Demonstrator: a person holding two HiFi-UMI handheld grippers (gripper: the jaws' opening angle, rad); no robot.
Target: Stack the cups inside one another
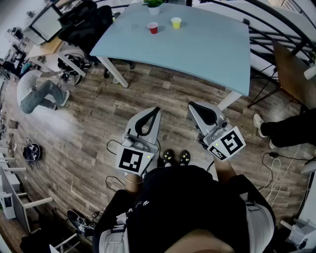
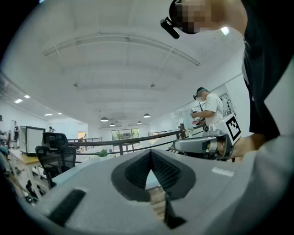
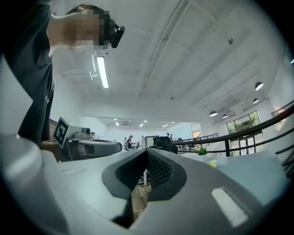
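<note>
A red cup (image 1: 153,28) and a yellow cup (image 1: 176,22) stand apart, side by side, near the far edge of a light blue table (image 1: 207,49). My left gripper (image 1: 156,110) and right gripper (image 1: 192,105) are held level over the wooden floor, well short of the table. Both are shut with nothing between the jaws. In the left gripper view the jaw tips (image 2: 149,154) meet, and the right gripper's body (image 2: 202,144) shows beside them. In the right gripper view the tips (image 3: 147,152) also meet, and the yellow cup (image 3: 212,163) is small and far off on the table.
A small green plant (image 1: 154,4) sits at the table's far edge behind the cups. Office chairs (image 1: 84,24) and desks stand at the left, and a seated person's legs (image 1: 289,129) at the right. A railing (image 1: 276,29) runs behind the table. My shoes (image 1: 176,157) are on the floor below.
</note>
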